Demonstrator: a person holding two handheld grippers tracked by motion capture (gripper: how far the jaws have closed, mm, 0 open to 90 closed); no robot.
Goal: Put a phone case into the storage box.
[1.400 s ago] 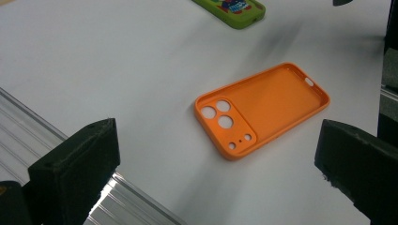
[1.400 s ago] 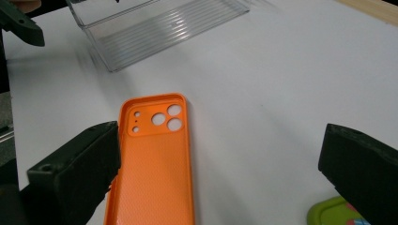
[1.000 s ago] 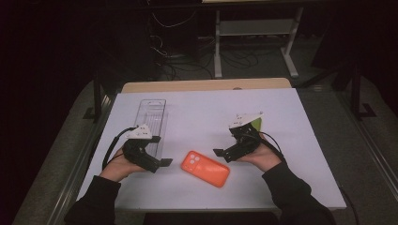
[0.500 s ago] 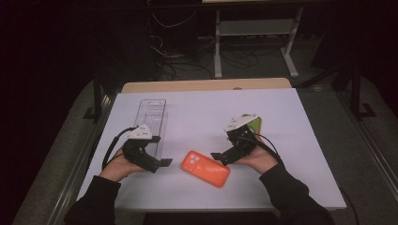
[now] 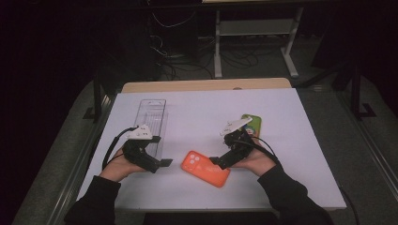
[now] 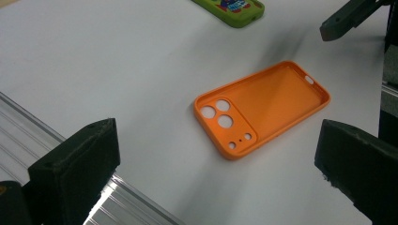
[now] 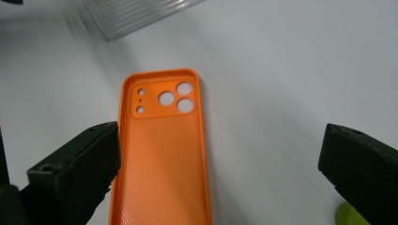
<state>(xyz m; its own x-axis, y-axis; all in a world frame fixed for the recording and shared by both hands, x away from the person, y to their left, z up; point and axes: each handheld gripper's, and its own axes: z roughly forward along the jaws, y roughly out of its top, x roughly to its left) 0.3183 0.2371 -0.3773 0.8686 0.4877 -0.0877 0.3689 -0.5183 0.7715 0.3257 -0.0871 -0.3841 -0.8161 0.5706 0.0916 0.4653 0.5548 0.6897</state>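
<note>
Closing in: right gripper (image 5: 217,163) shifted left since a second ago, jaws wide, now at edge of orange silicone phone case (image 5: 206,168), lower centre, flat on white table (image 5: 197,108). Left gripper (image 5: 164,162) wide, idle. Grasp likely next.

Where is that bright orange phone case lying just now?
In the high view the orange soft phone case lies open side up on the white table, near its front edge, between the left gripper and right gripper.

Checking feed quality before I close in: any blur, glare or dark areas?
High view: white table lit, surroundings near black. Left gripper view: orange phone case sharp, jaws soft. Right gripper view: clear tray smeared at the top edge, case crisp, no glare.
</note>
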